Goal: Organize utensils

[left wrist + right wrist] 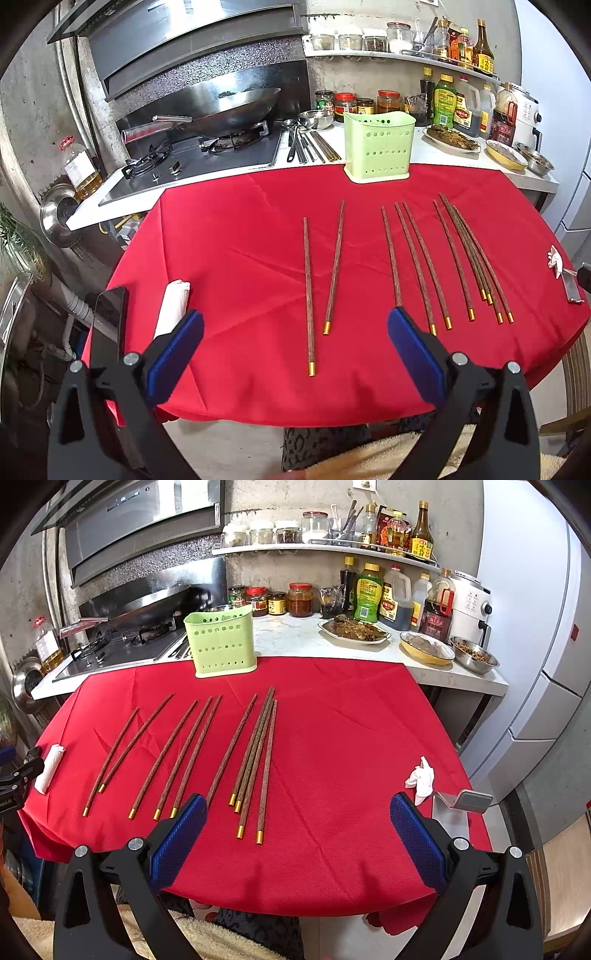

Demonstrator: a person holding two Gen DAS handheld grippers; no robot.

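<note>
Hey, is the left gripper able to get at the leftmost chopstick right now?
Probably yes: the left gripper is open, the leftmost chopstick lies alone between its fingers' line, and nothing covers it.

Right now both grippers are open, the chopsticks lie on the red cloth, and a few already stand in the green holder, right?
Not quite: the green holder holds no chopsticks, as the right wrist view shows. The rest stands.

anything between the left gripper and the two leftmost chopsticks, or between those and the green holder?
Nothing visible. The left gripper hangs open over the near edge with the two chopsticks lying between its fingers' line of sight on bare red cloth. The cloth from their far tips to the green holder is bare too.
</note>
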